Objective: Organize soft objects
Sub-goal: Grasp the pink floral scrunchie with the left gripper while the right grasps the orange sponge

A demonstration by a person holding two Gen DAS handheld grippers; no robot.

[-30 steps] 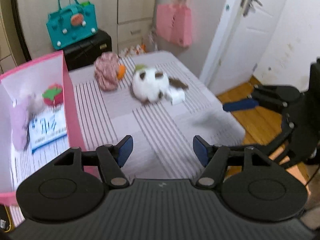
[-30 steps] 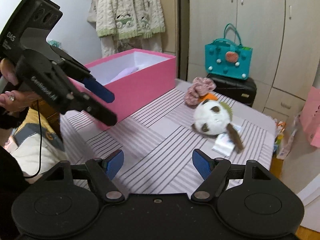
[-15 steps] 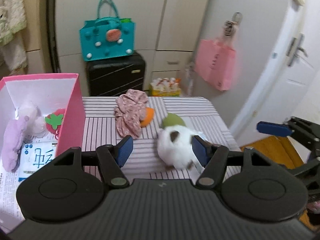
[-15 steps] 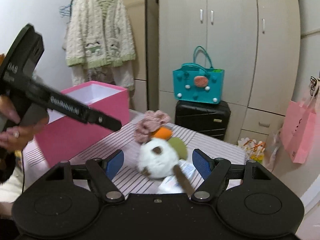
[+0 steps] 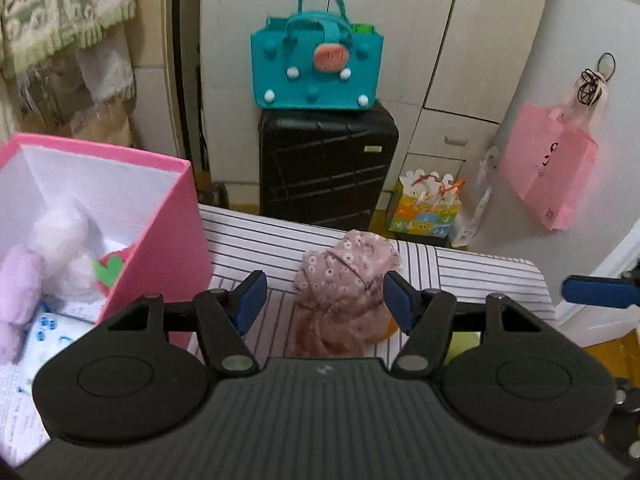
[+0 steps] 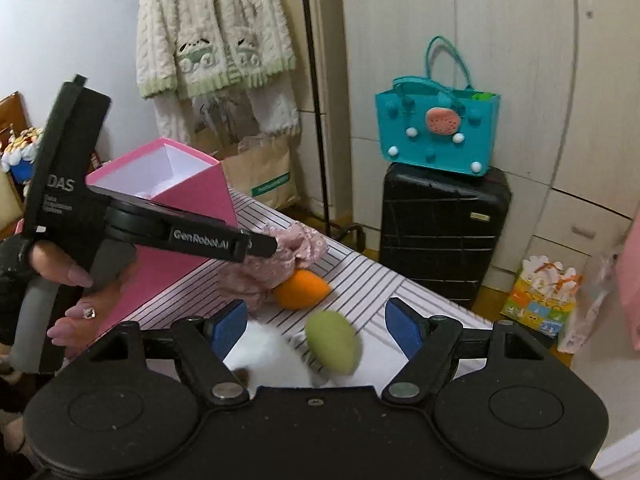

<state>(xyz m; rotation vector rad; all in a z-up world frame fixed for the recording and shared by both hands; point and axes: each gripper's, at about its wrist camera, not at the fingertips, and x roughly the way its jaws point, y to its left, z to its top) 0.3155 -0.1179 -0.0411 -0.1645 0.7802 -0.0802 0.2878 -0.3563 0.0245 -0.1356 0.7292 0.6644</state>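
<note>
Both grippers, left (image 5: 322, 304) and right (image 6: 310, 326), gaped empty at lower centre, straddling floral cloth (image 5: 344, 292) and white plush (image 6: 272, 356) for pickup toward pink box (image 5: 176, 240).

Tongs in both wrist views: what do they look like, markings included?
Both tongs, left and right, are matte black with blue fingertip pads, round pivot discs and silver screws. From the right wrist view, the left tool shows white "GenRobot.AI" and "DAS" lettering and a grey handle.

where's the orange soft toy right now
In the right wrist view the orange soft toy lies on the striped table, tucked against the pink floral cloth and just beyond the green soft toy.
</note>
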